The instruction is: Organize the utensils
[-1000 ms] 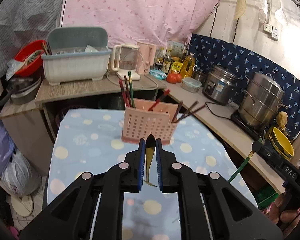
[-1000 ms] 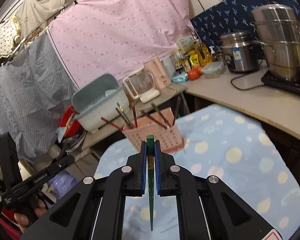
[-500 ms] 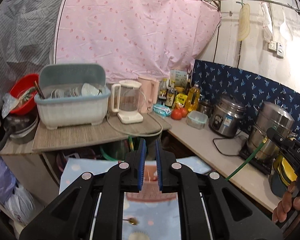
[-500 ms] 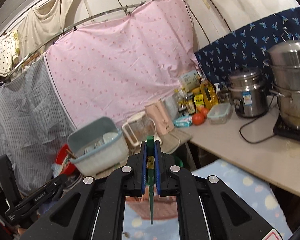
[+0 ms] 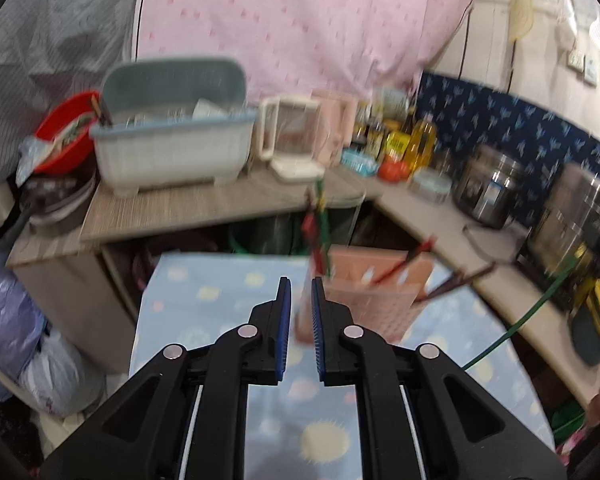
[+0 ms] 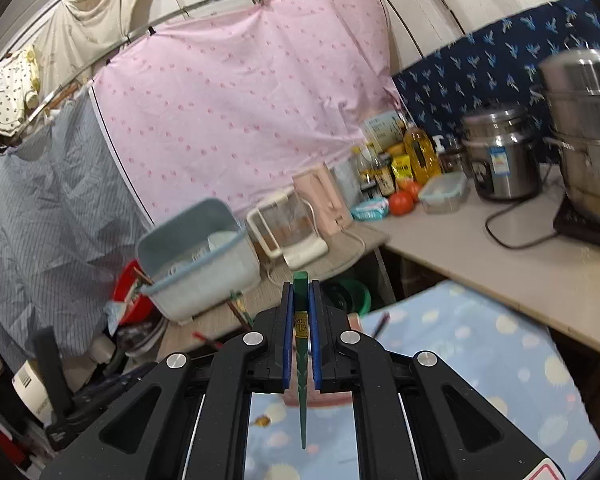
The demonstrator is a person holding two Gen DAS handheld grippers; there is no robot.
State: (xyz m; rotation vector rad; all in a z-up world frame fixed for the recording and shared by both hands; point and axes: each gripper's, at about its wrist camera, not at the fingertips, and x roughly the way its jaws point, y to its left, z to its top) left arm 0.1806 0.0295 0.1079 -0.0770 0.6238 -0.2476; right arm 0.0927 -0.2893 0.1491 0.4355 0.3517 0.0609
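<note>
I keep right gripper (image 6: 300,304) clamped on green chopstick (image 6: 301,364), ready for pink holder (image 5: 364,300) | left gripper (image 5: 300,304) nearly closed, empty

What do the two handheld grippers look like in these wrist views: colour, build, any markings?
Both are matte black plastic. The left gripper and the right gripper each have two angular linkage arms with triangular cut-outs, round silver pivot screws, and jaws lined with ribbed blue pads. Pale rails run between the arms below. The right wrist view shows a red-and-white sticker at the frame's lower right corner. No cables are visible.
</note>
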